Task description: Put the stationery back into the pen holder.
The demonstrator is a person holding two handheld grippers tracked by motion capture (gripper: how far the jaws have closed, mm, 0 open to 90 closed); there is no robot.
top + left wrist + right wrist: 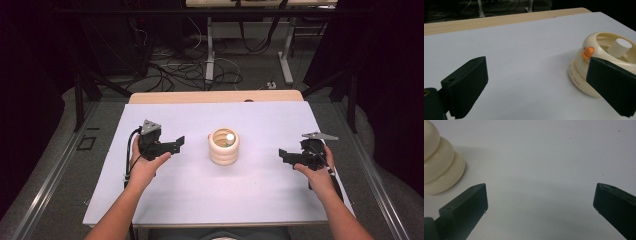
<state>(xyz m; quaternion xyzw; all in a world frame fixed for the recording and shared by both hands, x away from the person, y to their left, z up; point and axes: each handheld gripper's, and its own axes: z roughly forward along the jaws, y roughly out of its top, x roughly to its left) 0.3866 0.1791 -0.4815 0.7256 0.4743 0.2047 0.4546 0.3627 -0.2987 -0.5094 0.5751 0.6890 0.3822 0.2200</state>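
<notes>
Currently, scene: a person is sitting at a white tabletop [200,190], holding a hand-held gripper in each hand.
Stacked rings: a cream stack of ring-shaped pieces [224,146] is standing upright near the middle of the tabletop, at about 12 o'clock from the person; three rounded tiers are showing from the side.
Inside the stack: a white ribbed post [619,47] is rising in the hollow of the top ring, and a small orange knob [588,52] is sitting on the rim.
Left hand-held gripper: the left hand-held gripper [172,144] is hovering at about 9 o'clock from the stack, near it but apart, its jaws pointing toward the stack.
Left jaws: they are standing spread wide, with nothing between them but bare tabletop; in the left gripper view the stack is lying just behind the right-hand jaw.
Right hand-held gripper: the right hand-held gripper [286,155] is resting at about 3 o'clock from the stack, well apart from it, its jaws pointing toward the stack.
Right jaws: they are standing spread wide and holding nothing; in the right gripper view the stack is sitting at about 10 o'clock, clear of both jaws.
Hands: the left hand [142,167] and right hand [317,172] are each gripping a gripper body from below.
</notes>
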